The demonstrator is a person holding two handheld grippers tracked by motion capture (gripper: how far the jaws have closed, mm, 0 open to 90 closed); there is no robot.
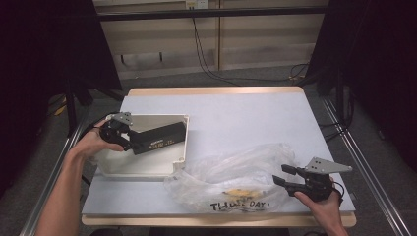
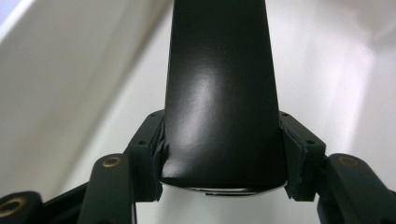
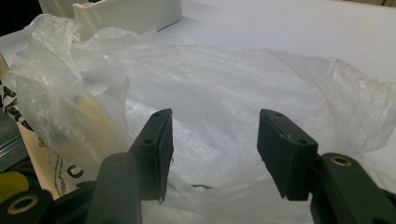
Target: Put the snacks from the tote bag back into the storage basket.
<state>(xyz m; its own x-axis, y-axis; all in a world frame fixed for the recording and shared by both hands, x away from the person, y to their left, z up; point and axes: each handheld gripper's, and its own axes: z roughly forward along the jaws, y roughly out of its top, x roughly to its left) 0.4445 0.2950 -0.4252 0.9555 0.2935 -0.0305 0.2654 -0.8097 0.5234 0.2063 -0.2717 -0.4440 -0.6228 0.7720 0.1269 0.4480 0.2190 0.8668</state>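
From the high view, a pale grey tabletop with a light wooden edge (image 1: 246, 113) carries a shallow cream plastic tray with a raised rim (image 1: 129, 168) on its left half. The left gripper (image 1: 134, 141) sits over the tray's left side, held in the person's left hand (image 1: 93, 142), and it is clamped on one end of a long black rectangular box with small pale lettering on its side (image 1: 160, 137). The box reaches to the right across the tray, its far end by the tray's right wall. Just beside the tray's front right corner lies a crumpled clear plastic bag with black printed lettering (image 1: 236, 179), something yellow showing faintly through it. The right gripper (image 1: 284, 176), held in the right hand (image 1: 322, 206), points left at the bag's right edge, its jaws parted. Dark curtains flank the table, and black cables run across the floor beyond it.

In the left gripper view, the black box (image 2: 222, 93) rises between the two jaws, whose pads press both its sides; the tray's white inner wall (image 2: 70, 79) lies behind.

In the right gripper view, the jaws stand spread and grip nothing, with the bag's wrinkled film (image 3: 224, 84) directly ahead and between them. The cream tray (image 3: 135, 14) stands beyond the bag at upper left
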